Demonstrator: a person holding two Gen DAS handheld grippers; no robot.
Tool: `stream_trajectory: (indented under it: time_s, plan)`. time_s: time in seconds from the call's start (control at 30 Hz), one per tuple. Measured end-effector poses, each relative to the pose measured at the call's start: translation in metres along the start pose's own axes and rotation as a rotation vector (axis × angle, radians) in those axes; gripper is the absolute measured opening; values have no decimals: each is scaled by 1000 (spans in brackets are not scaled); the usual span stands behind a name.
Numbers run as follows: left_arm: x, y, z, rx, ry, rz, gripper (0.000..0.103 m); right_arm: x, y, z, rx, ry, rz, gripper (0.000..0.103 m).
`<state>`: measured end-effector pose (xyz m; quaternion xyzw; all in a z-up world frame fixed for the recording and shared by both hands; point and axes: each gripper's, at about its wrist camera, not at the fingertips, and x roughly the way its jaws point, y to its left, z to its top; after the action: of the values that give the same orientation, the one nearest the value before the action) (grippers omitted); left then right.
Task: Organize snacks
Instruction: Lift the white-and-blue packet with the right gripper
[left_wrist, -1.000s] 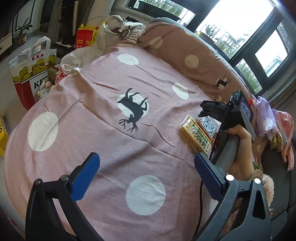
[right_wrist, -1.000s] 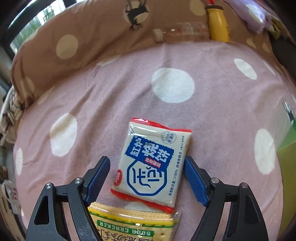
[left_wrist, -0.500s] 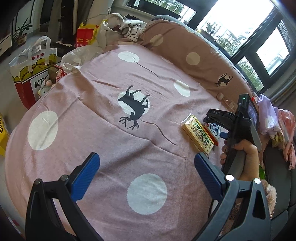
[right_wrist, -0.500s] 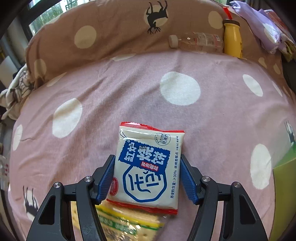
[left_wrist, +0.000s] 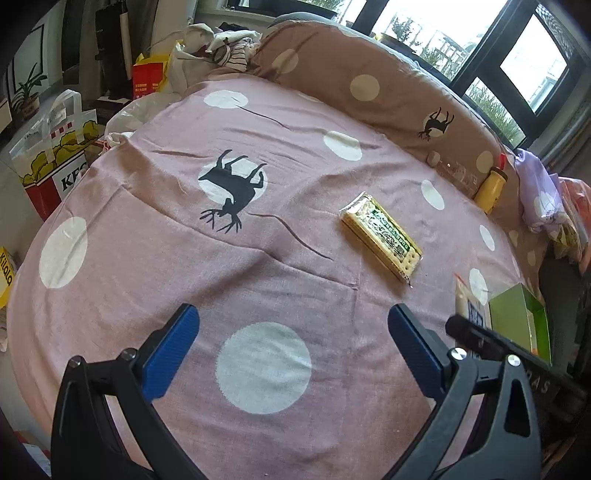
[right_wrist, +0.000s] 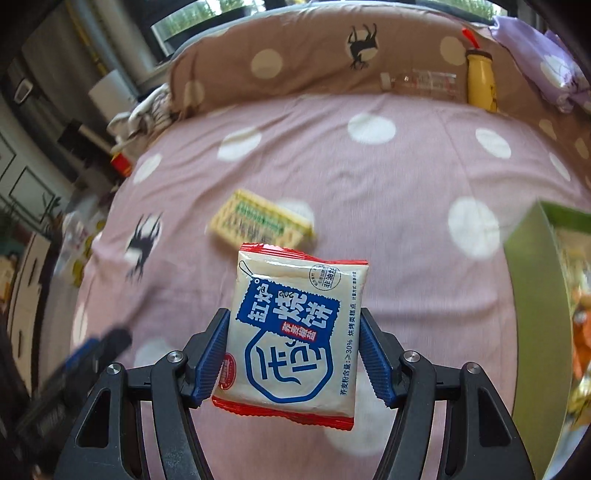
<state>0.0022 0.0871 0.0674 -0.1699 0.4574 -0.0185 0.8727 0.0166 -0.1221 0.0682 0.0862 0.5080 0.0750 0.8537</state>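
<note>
right gripper (right_wrist: 291, 354) jaws clamp the blue-and-white snack packet (right_wrist: 295, 332) by its side edges, lifted off the bed (right_wrist: 388, 177); slick film could slip out. left gripper (left_wrist: 295, 354) jaws gape, empty.

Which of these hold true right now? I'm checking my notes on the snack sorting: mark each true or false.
1. The right hand-held gripper grips the white and blue snack packet. True.
2. The left hand-held gripper holds the yellow cracker pack. False: it is open and empty; the pack lies on the pink bedspread.
3. The yellow bottle stands beside the headboard cushion. True.
4. The green box is closed. False: it is open.
</note>
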Motion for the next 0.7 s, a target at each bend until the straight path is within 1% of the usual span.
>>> stream_trajectory:
  time_s: [0.07, 0.17, 0.2, 0.23, 0.27, 0.3, 0.37, 0.5, 0.53, 0.63, 0.7]
  plan:
    - [2, -5, -3, 23, 8, 8, 102, 3, -2, -12, -22, 31, -3, 68]
    - [6, -11, -7, 39, 23, 11, 102, 11, -6, -23, -39, 45, -14, 68]
    - [7, -12, -8, 40, 29, 11, 102, 13, -8, -24, -45, 40, -15, 69]
    - [7, -14, -10, 41, 33, 5, 102, 13, -10, -25, -41, 38, -35, 73]
    - [7, -16, -11, 42, 36, -6, 102, 10, -11, -27, -36, 35, -51, 77]
    - [8, -18, -12, 45, 41, -23, 102, 7, -14, -27, -34, 29, -63, 77]
    - [9, -23, -14, 48, 59, -62, 102, -4, -22, -26, -20, 8, -51, 77]
    - [14, -35, -20, 53, 109, -151, 100, -34, -40, -23, 54, -91, 19, 77]
    - [15, -38, -22, 55, 123, -176, 99, -37, -44, -22, 70, -96, 43, 77]
    - [16, -55, -31, 97, 159, -256, 88, -31, -61, -24, 153, -60, 168, 77]
    - [18, -66, -37, 131, 175, -268, 81, -27, -67, -25, 197, -66, 216, 77]
